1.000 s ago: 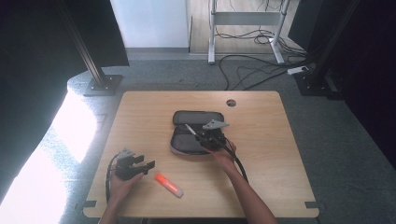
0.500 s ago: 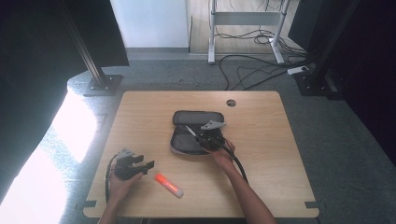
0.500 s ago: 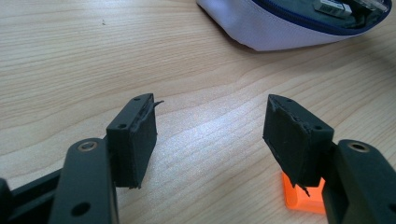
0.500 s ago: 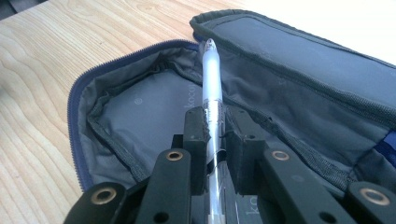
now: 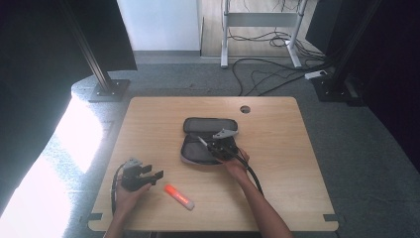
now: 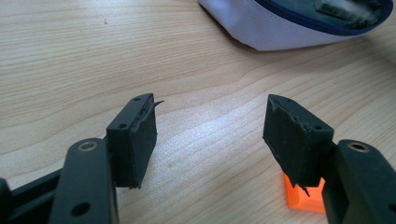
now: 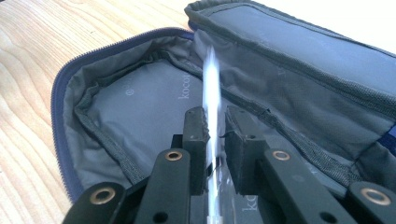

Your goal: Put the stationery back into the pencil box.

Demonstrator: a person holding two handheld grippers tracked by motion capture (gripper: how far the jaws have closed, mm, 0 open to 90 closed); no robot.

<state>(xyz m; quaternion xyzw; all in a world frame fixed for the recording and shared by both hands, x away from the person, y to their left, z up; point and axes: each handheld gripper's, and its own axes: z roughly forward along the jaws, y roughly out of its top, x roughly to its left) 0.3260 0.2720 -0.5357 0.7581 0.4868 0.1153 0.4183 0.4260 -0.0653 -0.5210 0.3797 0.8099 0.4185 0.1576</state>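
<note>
Wooden table [image 5: 297, 163] on grey carpet [image 5: 376, 148]

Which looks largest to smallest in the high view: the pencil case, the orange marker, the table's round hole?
1. Pencil case, clearly largest.
2. Orange marker.
3. Round hole, smallest; it lies farther from the camera.

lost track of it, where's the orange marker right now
In the high view the orange marker lies on the table's near side, just right of the open left gripper and nearer than the pencil case.
</note>
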